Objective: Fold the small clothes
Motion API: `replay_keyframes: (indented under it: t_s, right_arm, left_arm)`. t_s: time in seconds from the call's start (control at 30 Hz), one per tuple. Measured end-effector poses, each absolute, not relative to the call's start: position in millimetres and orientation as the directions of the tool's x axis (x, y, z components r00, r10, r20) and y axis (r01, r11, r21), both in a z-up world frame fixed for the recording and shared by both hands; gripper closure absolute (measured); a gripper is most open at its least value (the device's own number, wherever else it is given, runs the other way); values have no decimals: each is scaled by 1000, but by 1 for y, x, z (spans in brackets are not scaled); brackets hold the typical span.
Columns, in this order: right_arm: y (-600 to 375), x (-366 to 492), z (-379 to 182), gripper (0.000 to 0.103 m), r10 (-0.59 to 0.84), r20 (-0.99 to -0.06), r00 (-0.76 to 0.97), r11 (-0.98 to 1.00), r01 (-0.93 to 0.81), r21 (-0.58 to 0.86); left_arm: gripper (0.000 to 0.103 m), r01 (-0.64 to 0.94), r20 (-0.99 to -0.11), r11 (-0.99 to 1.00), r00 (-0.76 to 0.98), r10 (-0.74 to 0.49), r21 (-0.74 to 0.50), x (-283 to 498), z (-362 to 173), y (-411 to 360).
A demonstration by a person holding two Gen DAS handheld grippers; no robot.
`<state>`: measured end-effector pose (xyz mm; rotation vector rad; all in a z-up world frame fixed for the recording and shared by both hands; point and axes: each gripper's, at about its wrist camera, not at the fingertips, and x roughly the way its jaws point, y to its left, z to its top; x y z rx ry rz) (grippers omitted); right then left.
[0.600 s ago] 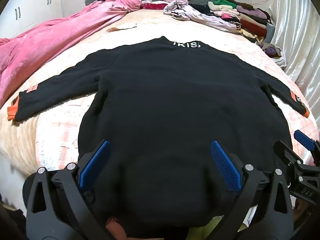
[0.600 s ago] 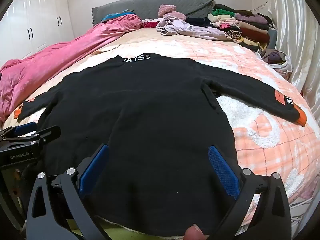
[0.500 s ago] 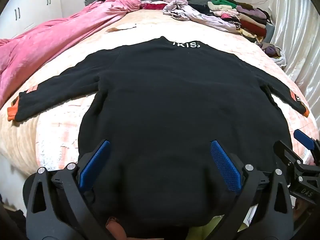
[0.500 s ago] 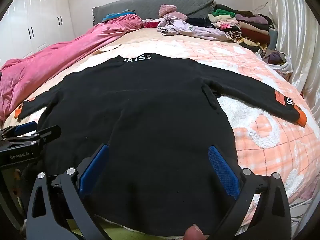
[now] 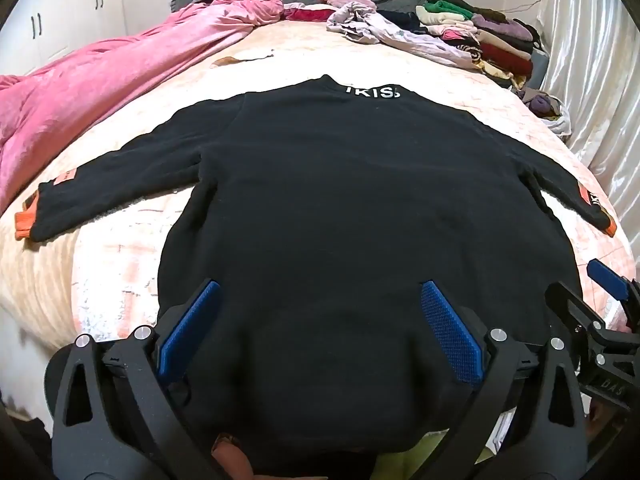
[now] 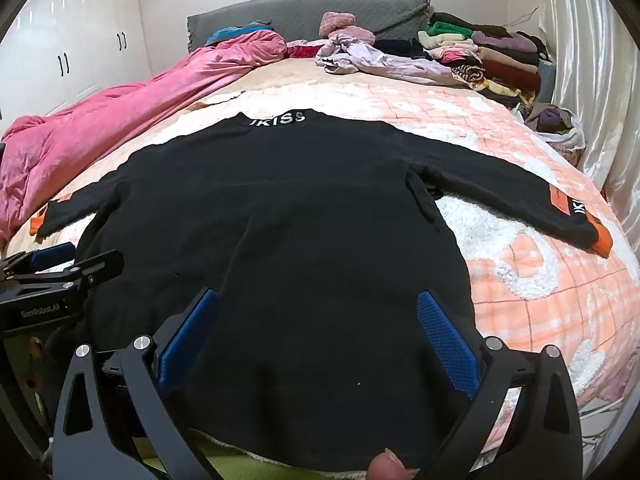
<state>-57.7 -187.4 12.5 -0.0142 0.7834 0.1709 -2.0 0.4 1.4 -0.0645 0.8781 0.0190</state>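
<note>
Both claws, left gripper [image 5: 316, 328] and right gripper [image 6: 316, 338], gape; black sweater [image 5: 360, 208] hem hidden

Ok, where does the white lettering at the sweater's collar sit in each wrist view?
Left wrist: white lettering sits upper centre, slightly right of the middle.
Right wrist: white lettering sits upper centre, slightly left of the middle.
Shared landmark: pink blanket on the left in both.

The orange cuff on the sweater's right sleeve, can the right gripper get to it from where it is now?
Probably yes. The right gripper is open above the black sweater's hem, and the orange cuff lies flat on the blanket off to its right with nothing lying between them.
</note>
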Motion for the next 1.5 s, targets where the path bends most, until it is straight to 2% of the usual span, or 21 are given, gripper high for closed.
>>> replay_keyframes:
  t_s: [1.5]
  right_arm:
    - [-191,-59,13,4,152,-698,700,986,-161,54]
  left_arm:
    - [9,-57,-772,997,635,-4,-52,-2,2,5]
